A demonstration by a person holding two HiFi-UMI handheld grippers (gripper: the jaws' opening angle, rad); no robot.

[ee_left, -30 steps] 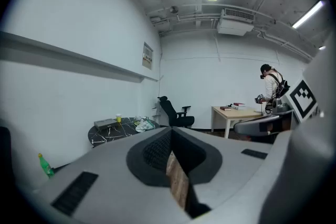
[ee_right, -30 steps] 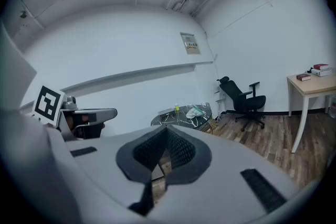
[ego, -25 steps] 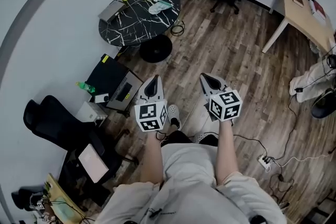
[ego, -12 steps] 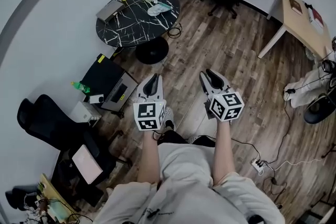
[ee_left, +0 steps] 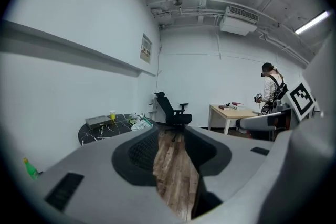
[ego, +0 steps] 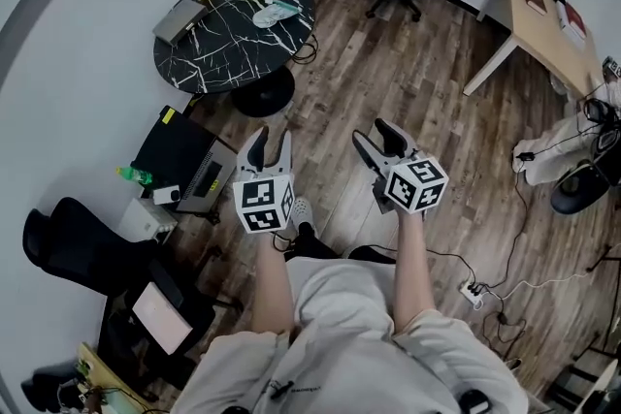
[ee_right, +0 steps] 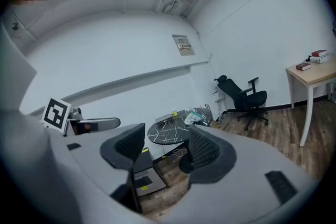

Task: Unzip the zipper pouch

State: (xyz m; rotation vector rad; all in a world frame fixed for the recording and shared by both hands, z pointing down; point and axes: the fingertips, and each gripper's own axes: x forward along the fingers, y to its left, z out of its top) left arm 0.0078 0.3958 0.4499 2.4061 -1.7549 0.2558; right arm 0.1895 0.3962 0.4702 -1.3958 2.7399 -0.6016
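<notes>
I make out a pale, flat, oval zipper pouch (ego: 276,12) with a teal edge in the upper left of the head view. It lies near the upper right rim of the round black marble-patterned worktop (ego: 218,58). It is too small for me to tell whether the zip is shut.

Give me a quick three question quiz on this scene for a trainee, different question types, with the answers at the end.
1. True or false: the left hand-held gripper is clamped on an object.
2. The top of the round table is: A black with white veins; B plain pale wood; C clear glass.
3. What stands between the jaws of the right hand-held gripper?
Key: 1 false; its jaws have just been opening, with nothing between them. 2 A. 3 Nothing; these jaws have also just been opening.
</notes>
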